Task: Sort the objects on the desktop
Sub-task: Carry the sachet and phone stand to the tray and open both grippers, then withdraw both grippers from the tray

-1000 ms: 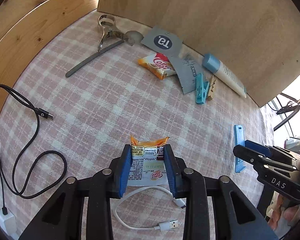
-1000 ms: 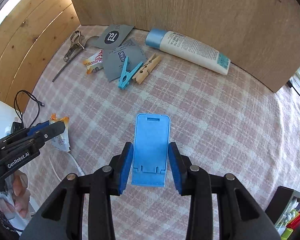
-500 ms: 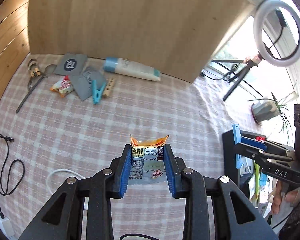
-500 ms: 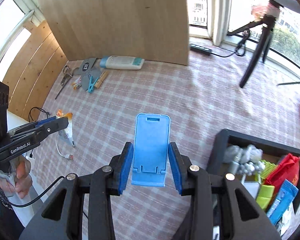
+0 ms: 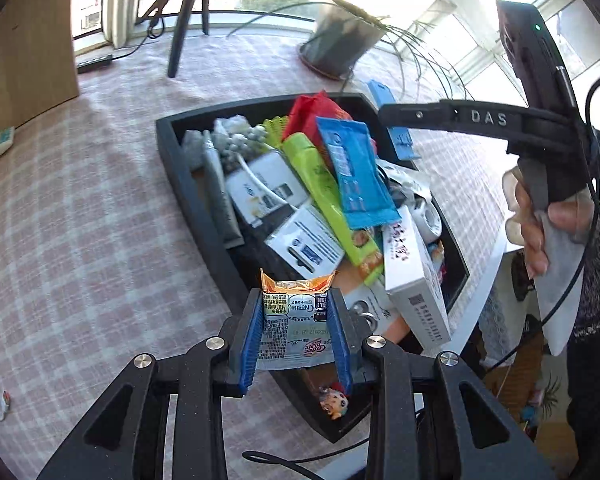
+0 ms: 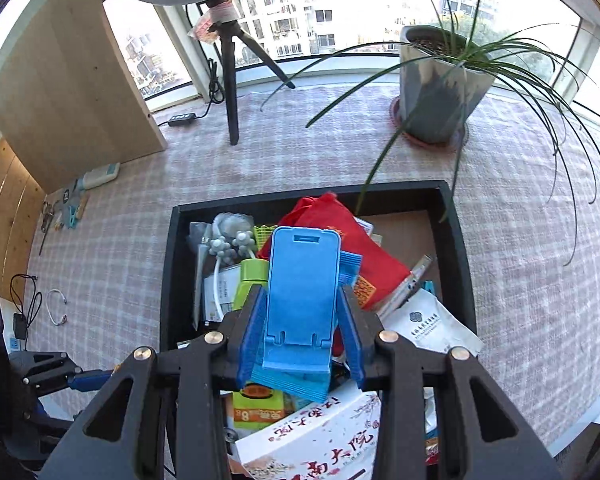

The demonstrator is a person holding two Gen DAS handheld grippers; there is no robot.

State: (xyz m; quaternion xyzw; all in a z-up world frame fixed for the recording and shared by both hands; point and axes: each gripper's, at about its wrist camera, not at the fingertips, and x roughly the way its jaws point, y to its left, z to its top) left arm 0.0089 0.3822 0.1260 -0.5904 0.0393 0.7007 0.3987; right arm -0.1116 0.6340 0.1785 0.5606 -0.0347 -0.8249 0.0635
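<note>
My left gripper [image 5: 298,334] is clamped on a creamer sachet [image 5: 296,326], blue pads pressing both of its edges; it hangs over the near-left rim of the black tray [image 5: 204,216]. My right gripper [image 6: 302,328] is clamped on a blue phone stand [image 6: 302,292], held upright over the middle of the same tray.

Only the left view shows my right hand [image 5: 540,216] on its handle, with the stand seen edge-on past the tray's far side. Only the right view shows the wooden panel [image 6: 68,92], the tube [image 6: 100,176] and clips [image 6: 74,214] at its foot far left of my fingers, the black cable [image 6: 26,300] and white cable [image 6: 56,308], and the whole ring-light tripod [image 6: 230,80].

Hard to read: the tray is heaped – red pouch [image 6: 340,236], blue wrapper [image 5: 356,176], green pack [image 5: 324,188], white box [image 5: 416,276], grey tube [image 5: 220,196] – and what lies under them is hidden. The stand covers the tray's centre in the right view. My left gripper's tip is cut off at the lower left there, so its load is out of sight in that view.

Surface: pink checked tablecloth [image 6: 520,240] – the potted plant [image 6: 436,92] stands beyond the tray, windows and buildings behind.
</note>
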